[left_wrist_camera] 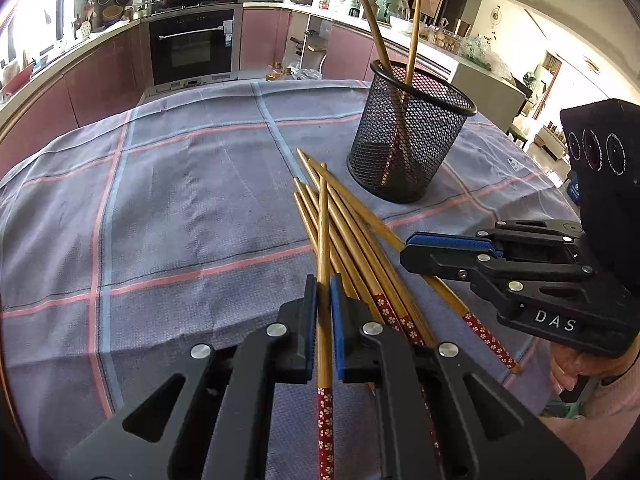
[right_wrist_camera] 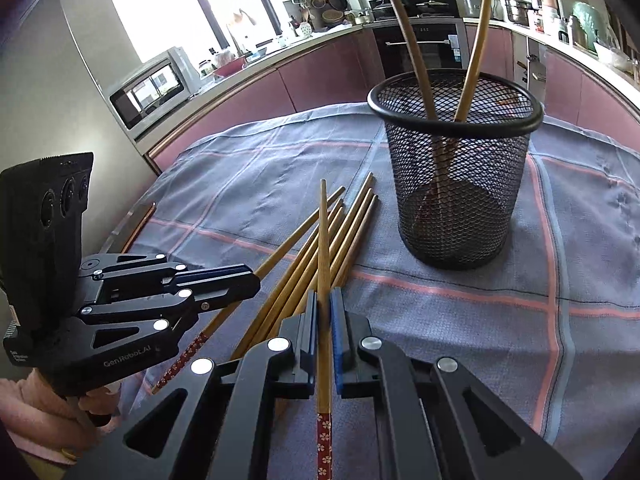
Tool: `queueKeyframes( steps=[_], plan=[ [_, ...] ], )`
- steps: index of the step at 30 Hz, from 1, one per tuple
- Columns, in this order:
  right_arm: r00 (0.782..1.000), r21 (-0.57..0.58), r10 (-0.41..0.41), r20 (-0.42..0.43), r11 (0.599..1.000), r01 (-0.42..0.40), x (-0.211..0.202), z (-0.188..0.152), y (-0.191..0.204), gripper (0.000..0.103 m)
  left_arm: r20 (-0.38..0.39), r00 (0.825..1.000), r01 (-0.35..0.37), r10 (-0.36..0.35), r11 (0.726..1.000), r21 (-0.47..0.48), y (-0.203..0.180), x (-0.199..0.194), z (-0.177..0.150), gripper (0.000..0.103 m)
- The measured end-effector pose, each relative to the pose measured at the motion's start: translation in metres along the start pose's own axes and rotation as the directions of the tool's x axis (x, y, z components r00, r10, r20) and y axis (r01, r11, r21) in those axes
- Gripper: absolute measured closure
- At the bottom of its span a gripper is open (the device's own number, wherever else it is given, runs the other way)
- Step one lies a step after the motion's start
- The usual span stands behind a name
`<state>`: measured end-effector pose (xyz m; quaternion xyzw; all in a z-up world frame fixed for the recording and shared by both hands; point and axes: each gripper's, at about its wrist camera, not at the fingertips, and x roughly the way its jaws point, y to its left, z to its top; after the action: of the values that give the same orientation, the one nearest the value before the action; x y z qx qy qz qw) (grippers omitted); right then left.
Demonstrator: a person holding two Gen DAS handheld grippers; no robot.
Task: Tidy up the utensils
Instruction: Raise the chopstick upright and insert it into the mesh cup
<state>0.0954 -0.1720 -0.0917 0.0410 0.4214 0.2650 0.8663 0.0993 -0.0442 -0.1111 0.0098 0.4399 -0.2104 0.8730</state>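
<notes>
My left gripper [left_wrist_camera: 323,285] is shut on one bamboo chopstick [left_wrist_camera: 323,220] with a red flowered end, its tip pointing away over the table. My right gripper [right_wrist_camera: 324,295] is likewise shut on a chopstick [right_wrist_camera: 323,232]. Both pinched sticks come from a loose pile of several chopsticks [left_wrist_camera: 360,240] [right_wrist_camera: 304,264] lying on the checked cloth. A black mesh cup [left_wrist_camera: 412,140] [right_wrist_camera: 456,168] stands upright just beyond the pile with two chopsticks [left_wrist_camera: 380,40] leaning in it. Each view shows the other gripper beside the pile: the right gripper [left_wrist_camera: 409,249] and the left gripper [right_wrist_camera: 256,277].
The round table is covered by a grey-blue cloth with pink lines [left_wrist_camera: 180,200] [right_wrist_camera: 580,240]. Its far edge drops off toward pink kitchen cabinets and an oven [left_wrist_camera: 192,48]. A person's hand [left_wrist_camera: 568,372] [right_wrist_camera: 80,404] grips each handle.
</notes>
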Motion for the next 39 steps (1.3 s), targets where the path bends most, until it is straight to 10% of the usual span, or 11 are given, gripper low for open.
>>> queueKeyframes(
  steps=[17,27,39],
  plan=[
    [0.999,0.006,0.024,-0.044,1.0,-0.024,0.012,0.003,-0.011,0.097,-0.056,0.998,0.03,-0.031,1.0,-0.008,0.009,0.019,0.007,0.095],
    [0.988,0.001,0.068,0.136,0.998,-0.069,-0.049,0.015,-0.007,0.097,0.056,0.992,0.118,-0.117,0.993,-0.014,0.001,-0.026,0.025,0.096],
    [0.939,-0.005,0.077,0.336,0.997,-0.08,-0.114,0.039,-0.017,0.097,0.243,0.94,0.239,-0.241,0.97,0.037,-0.006,-0.103,0.062,0.096]
  ],
)
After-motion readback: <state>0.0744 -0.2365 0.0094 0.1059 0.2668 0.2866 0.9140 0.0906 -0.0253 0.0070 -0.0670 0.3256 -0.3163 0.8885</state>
